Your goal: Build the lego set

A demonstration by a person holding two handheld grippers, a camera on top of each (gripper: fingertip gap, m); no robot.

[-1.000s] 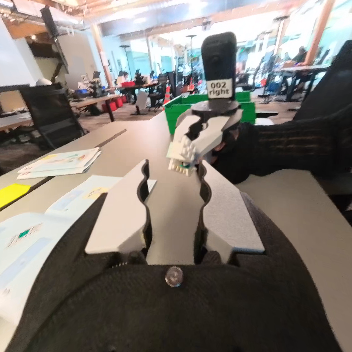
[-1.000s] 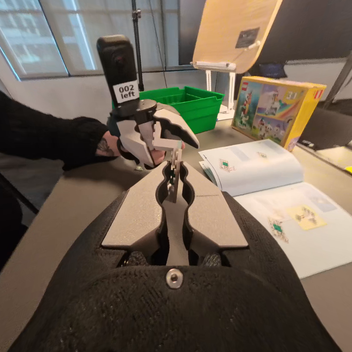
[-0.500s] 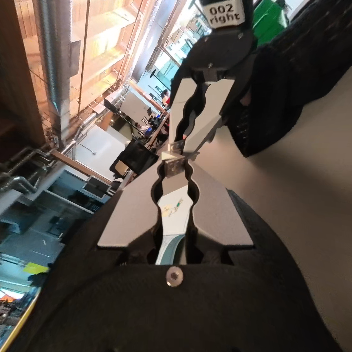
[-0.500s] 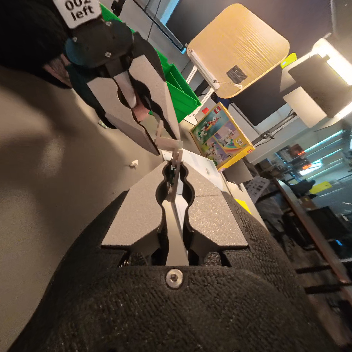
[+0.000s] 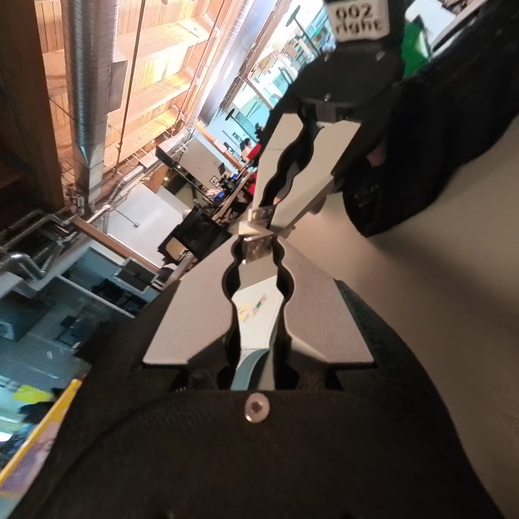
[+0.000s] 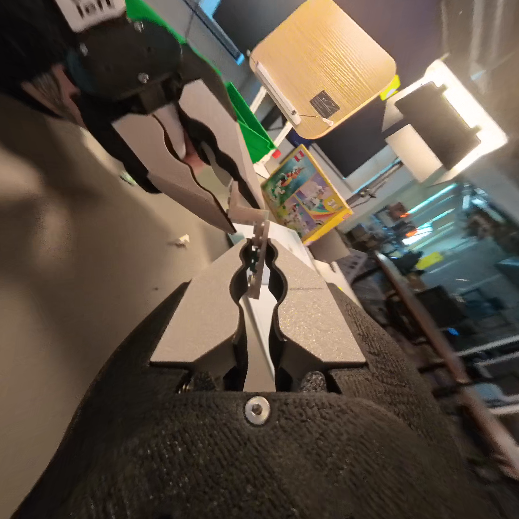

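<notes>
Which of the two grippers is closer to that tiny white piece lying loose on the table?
Left, it seems. The left gripper hangs just above and beside the loose white piece; the right gripper, tip to tip with it, sits slightly farther off.

Bright overhead glare, both views tilted; edges motion-blurred, wide-angle warped; soft shadows on table (image 6: 70,252).

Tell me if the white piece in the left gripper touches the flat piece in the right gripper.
Touching. The right wrist view shows the white piece in the left gripper meeting the top edge of the flat piece in the right gripper, with no gap visible.
</notes>
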